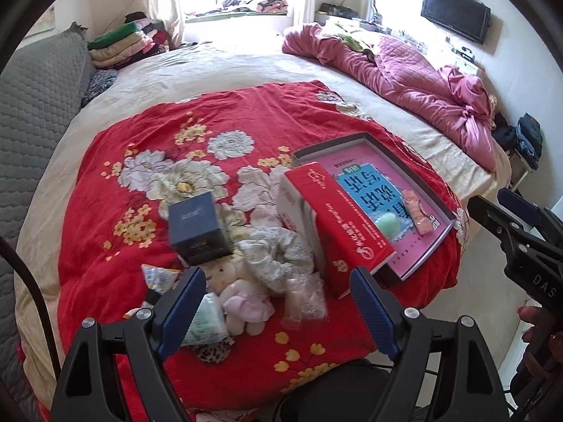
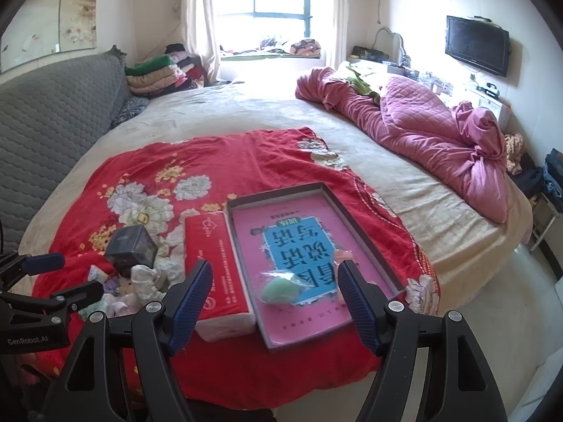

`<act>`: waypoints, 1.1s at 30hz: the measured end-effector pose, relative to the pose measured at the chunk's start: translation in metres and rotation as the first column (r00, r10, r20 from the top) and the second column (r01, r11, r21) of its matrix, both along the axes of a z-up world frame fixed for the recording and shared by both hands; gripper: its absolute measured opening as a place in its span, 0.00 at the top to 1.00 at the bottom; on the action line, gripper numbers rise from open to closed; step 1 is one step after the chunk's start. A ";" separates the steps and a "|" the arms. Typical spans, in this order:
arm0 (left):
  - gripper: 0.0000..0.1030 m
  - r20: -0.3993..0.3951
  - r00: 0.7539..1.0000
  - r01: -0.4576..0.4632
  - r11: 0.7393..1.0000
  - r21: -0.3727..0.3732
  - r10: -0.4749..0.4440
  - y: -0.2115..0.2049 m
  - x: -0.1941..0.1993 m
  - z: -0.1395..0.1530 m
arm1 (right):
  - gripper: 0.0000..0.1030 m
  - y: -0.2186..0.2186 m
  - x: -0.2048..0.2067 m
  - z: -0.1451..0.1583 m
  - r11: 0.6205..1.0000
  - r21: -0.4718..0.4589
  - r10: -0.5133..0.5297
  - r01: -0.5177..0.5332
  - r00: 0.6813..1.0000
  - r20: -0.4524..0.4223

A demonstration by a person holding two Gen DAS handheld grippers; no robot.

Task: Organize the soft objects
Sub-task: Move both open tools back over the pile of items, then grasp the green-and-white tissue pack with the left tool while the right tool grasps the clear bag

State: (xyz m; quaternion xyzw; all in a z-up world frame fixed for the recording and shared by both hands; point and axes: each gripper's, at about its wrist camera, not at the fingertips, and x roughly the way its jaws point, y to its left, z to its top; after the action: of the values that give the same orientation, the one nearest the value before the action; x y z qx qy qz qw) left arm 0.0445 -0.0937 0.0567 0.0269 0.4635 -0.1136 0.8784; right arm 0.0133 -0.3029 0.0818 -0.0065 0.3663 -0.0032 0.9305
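Lying on a red floral cloth [image 1: 246, 119] spread over the bed [image 2: 246, 112], the soft things form a loose heap near the cloth's near-left part: a pale plush doll [image 1: 239, 292], a white lacy scrunchie [image 1: 281, 249], a clear bagged item [image 1: 306, 299], a mint-green packet [image 1: 207, 320] and a leopard-print piece [image 1: 214, 351]. The doll lies with its long axis running from upper left to lower right in the left wrist view, head toward the dark blue box [image 1: 197, 228] that stands just behind the heap. A red tissue pack [image 2: 218, 267] lies to the right of the heap, its long side running away from the camera, just beside a shallow grey-rimmed tray [image 2: 369, 232] with a pink printed floor. In the tray lie a green round puff in a clear wrapper [image 2: 278, 288] and a peach packet [image 1: 418, 211].

The left gripper [image 1: 278, 295] hangs above the heap, jaws wide, nothing between them. The right gripper [image 2: 274, 288] hangs over the tray's near end, jaws also wide and empty.

The left finger [image 1: 183, 302] covers part of the mint packet, and a crinkled foil packet [image 1: 158, 276] is half hidden behind it. In the right wrist view the heap is small, and the peach packet is mostly behind the right finger [image 2: 355, 302]
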 end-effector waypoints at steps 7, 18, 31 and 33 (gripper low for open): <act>0.19 0.017 0.997 -0.078 0.997 -0.011 0.078 0.041 -0.002 0.008 | 0.27 0.018 -0.003 0.006 0.999 0.000 0.035 -0.035 0.999 0.014; 0.19 0.021 0.976 -0.215 0.977 -0.009 0.215 0.115 -0.005 0.008 | 0.27 0.051 -0.004 0.010 0.995 0.004 0.098 -0.098 0.995 0.018; 0.19 -0.045 0.965 -0.258 0.966 -0.017 0.257 0.146 -0.013 -0.025 | 0.27 0.092 -0.006 -0.013 0.985 0.006 0.171 -0.171 0.985 -0.026; 0.19 -0.058 0.966 -0.255 0.967 -0.011 0.254 0.145 -0.014 -0.031 | 0.27 0.098 -0.007 -0.019 0.983 0.000 0.183 -0.183 0.982 -0.038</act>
State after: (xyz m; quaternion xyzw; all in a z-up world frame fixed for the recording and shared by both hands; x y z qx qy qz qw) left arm 0.0307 0.0515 0.0260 -0.0439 0.4864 -0.0050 0.8726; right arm 0.0061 -0.2054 0.0632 -0.0420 0.3816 0.0819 0.9197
